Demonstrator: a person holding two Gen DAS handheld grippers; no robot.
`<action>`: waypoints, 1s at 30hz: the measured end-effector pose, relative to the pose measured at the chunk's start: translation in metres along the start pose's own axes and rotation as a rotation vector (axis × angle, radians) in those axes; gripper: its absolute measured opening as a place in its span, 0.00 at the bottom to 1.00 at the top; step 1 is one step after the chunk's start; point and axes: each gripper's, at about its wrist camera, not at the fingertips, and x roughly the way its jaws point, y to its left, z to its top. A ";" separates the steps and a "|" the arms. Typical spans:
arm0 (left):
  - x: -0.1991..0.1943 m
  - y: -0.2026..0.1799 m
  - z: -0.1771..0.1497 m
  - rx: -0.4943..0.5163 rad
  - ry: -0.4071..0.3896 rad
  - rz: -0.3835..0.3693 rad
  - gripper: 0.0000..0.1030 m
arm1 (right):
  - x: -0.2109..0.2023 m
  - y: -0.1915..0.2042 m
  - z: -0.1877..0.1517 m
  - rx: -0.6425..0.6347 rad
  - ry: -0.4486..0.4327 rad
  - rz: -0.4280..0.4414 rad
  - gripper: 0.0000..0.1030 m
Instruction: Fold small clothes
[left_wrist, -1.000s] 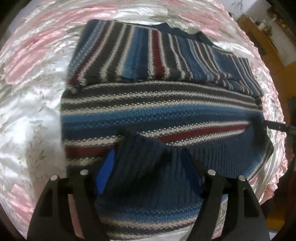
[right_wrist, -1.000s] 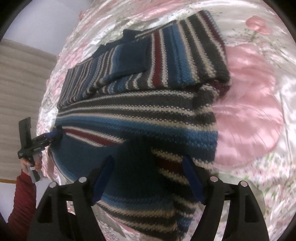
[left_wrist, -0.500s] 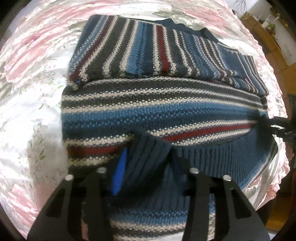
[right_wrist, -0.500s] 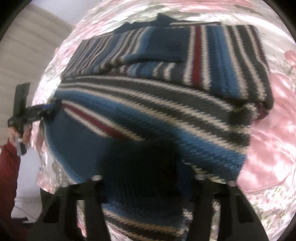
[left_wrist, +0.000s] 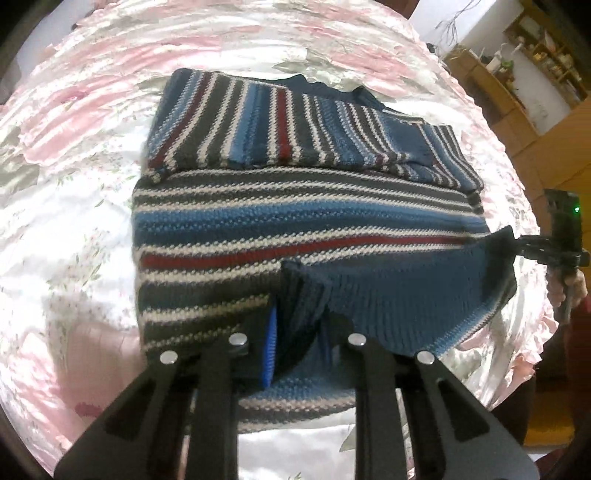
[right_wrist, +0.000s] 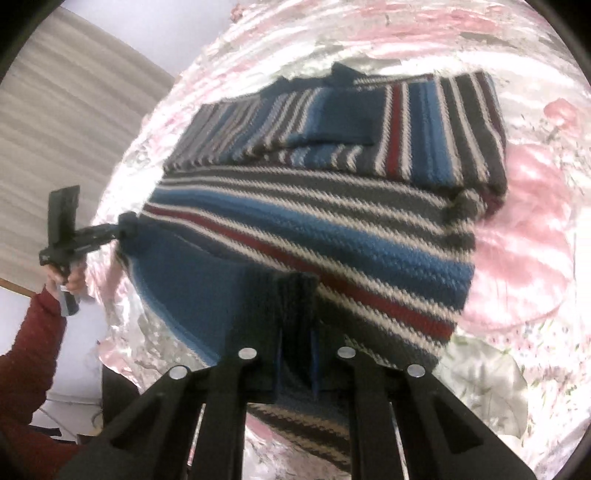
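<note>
Striped knit, blue, grey, cream and red: a sweater (left_wrist: 303, 221) spread on a bed under a pink floral satin sheet (left_wrist: 74, 155). Both sleeves folded across the chest, at the far end from the jaws. Left gripper (left_wrist: 297, 347), jaws clamped on the ribbed navy hem, blue pads pressing a raised pleat of it. Right gripper (right_wrist: 295, 356), jaws likewise pinched together on the hem, further along the same edge. Between the two holds the hem is lifted and turned over, plain blue inner face showing. Rest of the body lies flat ahead of both jaws. In the right wrist view, the left gripper shows at far left, held by a hand (right_wrist: 70, 278) in a red sleeve (right_wrist: 29, 347).
</note>
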 end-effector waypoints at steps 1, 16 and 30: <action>0.006 0.002 0.001 -0.015 0.012 0.007 0.17 | 0.004 0.000 -0.001 0.005 0.011 -0.008 0.11; -0.048 -0.012 0.091 -0.050 -0.200 0.004 0.15 | -0.065 -0.009 0.064 0.057 -0.166 0.024 0.11; 0.009 0.007 0.251 -0.148 -0.289 0.091 0.15 | -0.057 -0.065 0.212 0.191 -0.237 -0.070 0.11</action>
